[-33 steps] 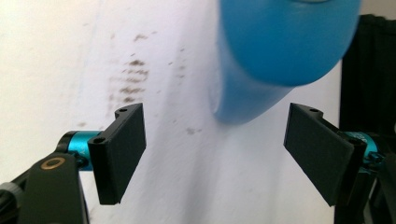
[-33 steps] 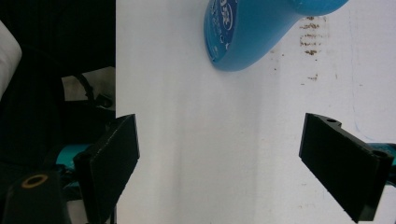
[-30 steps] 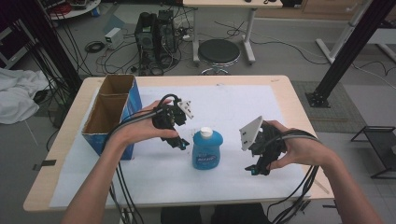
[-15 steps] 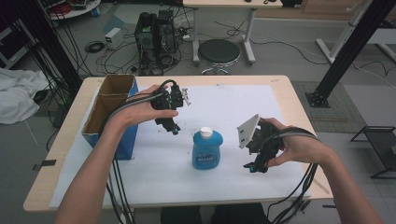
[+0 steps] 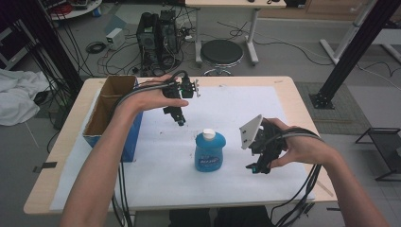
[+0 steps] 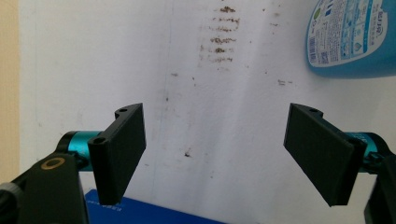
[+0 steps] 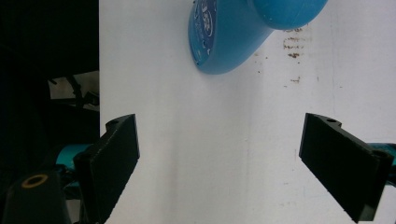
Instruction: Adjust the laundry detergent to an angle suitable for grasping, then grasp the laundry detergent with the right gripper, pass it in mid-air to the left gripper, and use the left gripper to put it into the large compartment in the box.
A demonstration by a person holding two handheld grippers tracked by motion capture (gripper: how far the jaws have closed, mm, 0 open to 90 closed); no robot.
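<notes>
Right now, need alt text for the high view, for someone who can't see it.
A blue bottle with a white cap stands upright on a white-covered table, untouched, between a person's two hand-held tools. The left tool hangs open behind and left of it, near an open cardboard box; the right tool is open beside it.

Beyond the wooden table (image 5: 289, 94) stand a black stool (image 5: 222, 52) and computer tower (image 5: 158, 33) on grey floor.

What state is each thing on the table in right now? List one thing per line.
Blue bottle: upright, white cap on, not held.
Cardboard box: open at the top.
Left gripper: jaws open, nothing between them.
Right gripper: jaws open, nothing between them.
</notes>
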